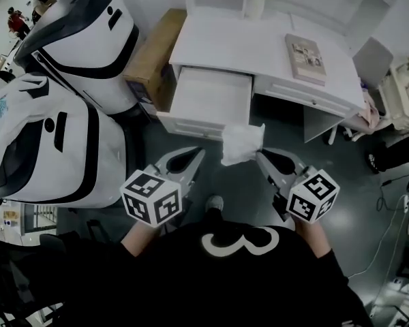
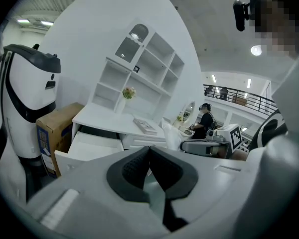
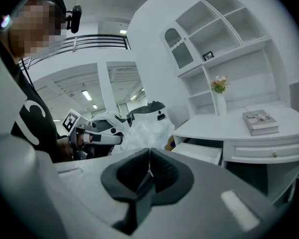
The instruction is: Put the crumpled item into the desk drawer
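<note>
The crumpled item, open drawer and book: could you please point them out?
crumpled item (image 1: 241, 144), head view, middle of the white bundle.
open drawer (image 1: 211, 94), head view, bare white bottom inside.
book (image 1: 305, 58), head view, centre of its cover.

The head view looks steeply down from above the person onto the worktop (image 1: 259, 46) and its open drawer (image 1: 211, 94). Both gripper views sit low and nearer level, facing that worktop from the near side. All three share the drawer and book (image 1: 305, 58).
</note>
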A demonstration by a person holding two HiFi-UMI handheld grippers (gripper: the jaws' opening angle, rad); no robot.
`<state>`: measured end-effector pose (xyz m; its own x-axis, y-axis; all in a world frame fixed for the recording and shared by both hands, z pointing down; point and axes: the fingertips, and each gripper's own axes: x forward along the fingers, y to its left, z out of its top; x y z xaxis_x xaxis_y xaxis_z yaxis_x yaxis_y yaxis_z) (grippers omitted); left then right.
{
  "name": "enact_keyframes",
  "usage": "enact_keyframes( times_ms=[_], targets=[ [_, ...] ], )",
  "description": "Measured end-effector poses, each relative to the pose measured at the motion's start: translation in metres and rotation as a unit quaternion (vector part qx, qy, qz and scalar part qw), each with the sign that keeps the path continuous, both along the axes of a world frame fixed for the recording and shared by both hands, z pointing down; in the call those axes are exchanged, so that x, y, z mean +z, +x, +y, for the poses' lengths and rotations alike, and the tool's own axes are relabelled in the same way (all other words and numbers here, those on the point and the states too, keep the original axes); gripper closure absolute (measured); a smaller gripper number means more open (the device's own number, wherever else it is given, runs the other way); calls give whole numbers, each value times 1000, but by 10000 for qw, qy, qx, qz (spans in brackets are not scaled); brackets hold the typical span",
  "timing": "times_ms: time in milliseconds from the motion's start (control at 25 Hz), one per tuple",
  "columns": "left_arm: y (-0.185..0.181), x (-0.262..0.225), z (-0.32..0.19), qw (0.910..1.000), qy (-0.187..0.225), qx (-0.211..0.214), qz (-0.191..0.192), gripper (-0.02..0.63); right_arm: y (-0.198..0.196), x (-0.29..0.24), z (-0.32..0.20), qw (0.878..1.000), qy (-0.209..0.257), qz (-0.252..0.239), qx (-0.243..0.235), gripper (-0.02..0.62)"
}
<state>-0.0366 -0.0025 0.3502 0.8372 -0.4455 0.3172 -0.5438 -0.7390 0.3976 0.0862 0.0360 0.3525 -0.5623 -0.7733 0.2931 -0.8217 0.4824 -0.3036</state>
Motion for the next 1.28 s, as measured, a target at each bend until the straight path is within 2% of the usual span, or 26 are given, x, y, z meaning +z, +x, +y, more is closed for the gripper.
enact_keyframes(
  times_ms=[160,320,920,1280],
  targets=[
    [1,12,-53,9999,-111,-31,-19,597,4,7,-53,10000,-76,46,5,587],
    [3,19,-83,9999,-140,15,-67,597,6,10,-84,9999,-101,74,24,586],
    [-1,37,-127,9992,-250,-232,-191,597,0,28,-139,9992,-290,47,-269,586],
    [8,50,-180,9973,-412,-506,-332,597,13,53,-206,9971,-574,-1,-505,587]
  ],
)
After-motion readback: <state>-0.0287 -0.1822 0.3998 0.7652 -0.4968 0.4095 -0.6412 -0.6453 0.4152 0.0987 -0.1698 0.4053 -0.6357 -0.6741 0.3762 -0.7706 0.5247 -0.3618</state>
